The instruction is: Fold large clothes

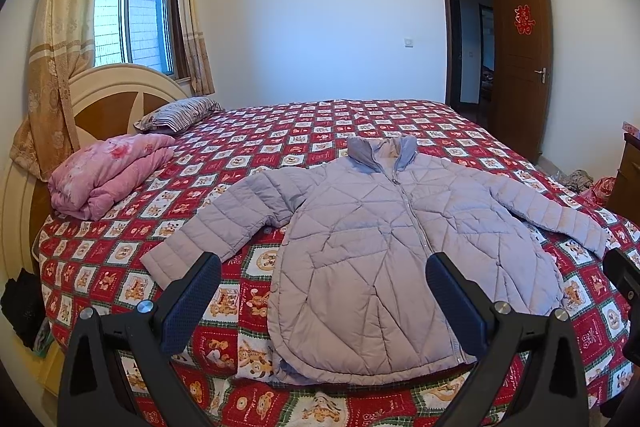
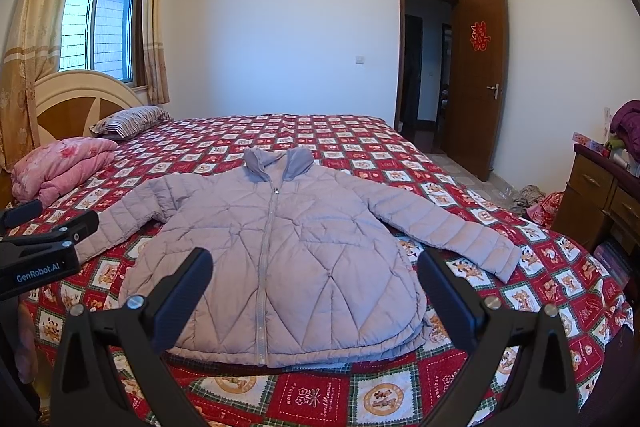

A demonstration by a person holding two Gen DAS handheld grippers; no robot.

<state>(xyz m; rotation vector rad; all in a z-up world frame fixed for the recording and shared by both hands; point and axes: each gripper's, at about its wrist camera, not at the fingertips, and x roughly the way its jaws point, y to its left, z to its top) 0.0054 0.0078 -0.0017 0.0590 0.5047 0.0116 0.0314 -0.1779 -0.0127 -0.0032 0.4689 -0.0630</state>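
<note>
A pale lilac quilted jacket (image 1: 384, 251) (image 2: 280, 247) lies flat and zipped on the bed, collar toward the far side, both sleeves spread outward. My left gripper (image 1: 322, 277) hovers open above the jacket's near left hem and left sleeve cuff, nothing between its fingers. My right gripper (image 2: 314, 273) is open too, held above the near hem on the jacket's right half. In the right wrist view the left gripper (image 2: 36, 247) shows at the left edge. Neither gripper touches the fabric.
The bed carries a red patchwork quilt (image 1: 320, 131) (image 2: 360, 387). A folded pink blanket (image 1: 108, 175) and a striped pillow (image 1: 176, 115) lie by the headboard. A wooden dresser (image 2: 596, 203) stands at right, with an open door (image 2: 476, 83) beyond.
</note>
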